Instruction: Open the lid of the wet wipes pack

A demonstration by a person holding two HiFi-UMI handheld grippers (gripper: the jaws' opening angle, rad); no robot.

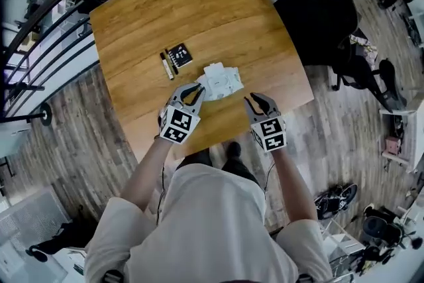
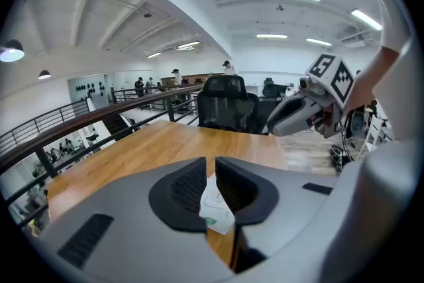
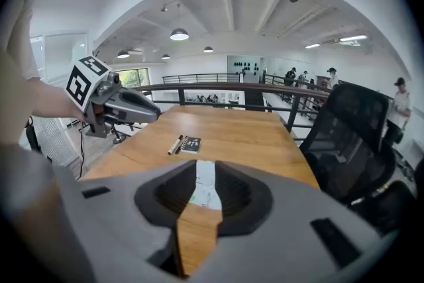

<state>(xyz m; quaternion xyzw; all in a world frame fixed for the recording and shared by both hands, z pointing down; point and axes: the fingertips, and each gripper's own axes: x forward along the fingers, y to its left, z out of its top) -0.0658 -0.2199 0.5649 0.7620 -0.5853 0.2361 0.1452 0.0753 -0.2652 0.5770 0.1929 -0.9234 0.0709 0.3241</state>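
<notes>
Wet wipes pack point(image 1: 222, 81) flat on table point(image 1: 152, 30), ahead of both grippers, long axis approx. crosswise. L gripper point(image 1: 192, 91) nearer than R gripper point(image 1: 257, 101). Both jaw pairs narrowly apart, gripping nothing.

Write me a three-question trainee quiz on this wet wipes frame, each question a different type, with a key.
1. True or false: the right gripper is clamped on the wet wipes pack.
2. What lies right beside the marker pen on the table? A) a black card B) a mug C) scissors
3. Fill in: in the head view, the pen lies to the pack's ____.
Key: 1 false, its fingers stand apart with nothing gripped; 2 A; 3 left.
</notes>
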